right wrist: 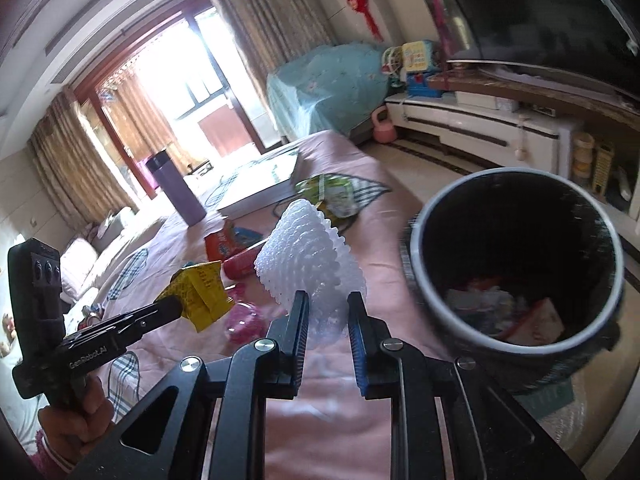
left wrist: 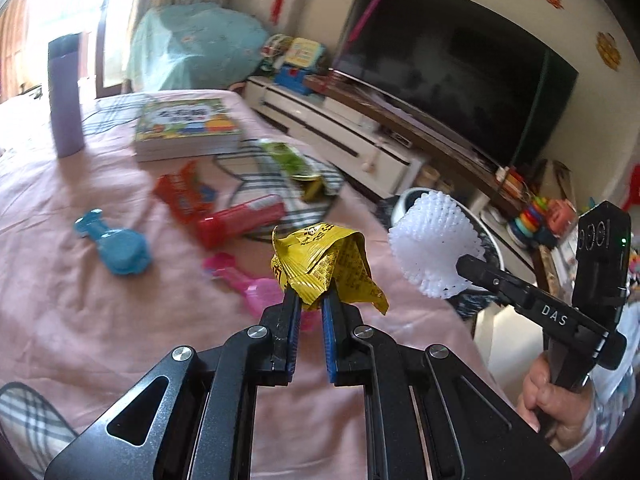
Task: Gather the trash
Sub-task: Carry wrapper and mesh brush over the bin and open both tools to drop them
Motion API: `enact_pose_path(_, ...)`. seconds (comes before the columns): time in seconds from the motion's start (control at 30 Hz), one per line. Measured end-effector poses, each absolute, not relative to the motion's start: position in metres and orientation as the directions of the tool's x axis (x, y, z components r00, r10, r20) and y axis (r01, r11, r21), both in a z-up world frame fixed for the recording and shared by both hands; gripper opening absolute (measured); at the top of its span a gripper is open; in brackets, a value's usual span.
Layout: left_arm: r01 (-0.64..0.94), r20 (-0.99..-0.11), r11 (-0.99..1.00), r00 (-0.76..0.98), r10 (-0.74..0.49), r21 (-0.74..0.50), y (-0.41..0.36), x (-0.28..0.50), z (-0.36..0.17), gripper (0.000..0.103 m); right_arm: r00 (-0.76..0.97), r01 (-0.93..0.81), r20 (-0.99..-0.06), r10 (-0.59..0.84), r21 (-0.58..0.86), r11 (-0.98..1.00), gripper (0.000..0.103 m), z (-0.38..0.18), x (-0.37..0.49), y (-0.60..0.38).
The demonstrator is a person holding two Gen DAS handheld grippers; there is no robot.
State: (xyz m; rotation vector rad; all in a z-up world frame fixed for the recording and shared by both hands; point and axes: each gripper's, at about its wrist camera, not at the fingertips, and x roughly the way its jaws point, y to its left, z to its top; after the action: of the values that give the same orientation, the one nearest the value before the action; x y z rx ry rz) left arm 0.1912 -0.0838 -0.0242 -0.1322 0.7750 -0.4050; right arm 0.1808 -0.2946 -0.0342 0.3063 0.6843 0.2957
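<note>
Inside the dark bin, blurred scraps; grippers clamping yellow wrapper, white foam net.

This is a home, a living room. A big TV sits on a long low cabinet, toys are piled nearby, and curtains hang by a sunny window.

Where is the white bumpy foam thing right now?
The white foam net is pinched in the right hand-held gripper, up above the pink bedspread. In the right wrist view the black trash bin is just to its right.
</note>
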Motion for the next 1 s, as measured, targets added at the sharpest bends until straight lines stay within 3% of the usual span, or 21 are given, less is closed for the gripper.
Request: enact_pose_path(1.0,0.526,-0.648,0.825,0.559,-0.518,-0.206,-0.235,0.21,-0.01,0.009,0.807,0.043,-0.563,0.177,0.355,0.934,0.02,-0.027,0.164,-0.414)
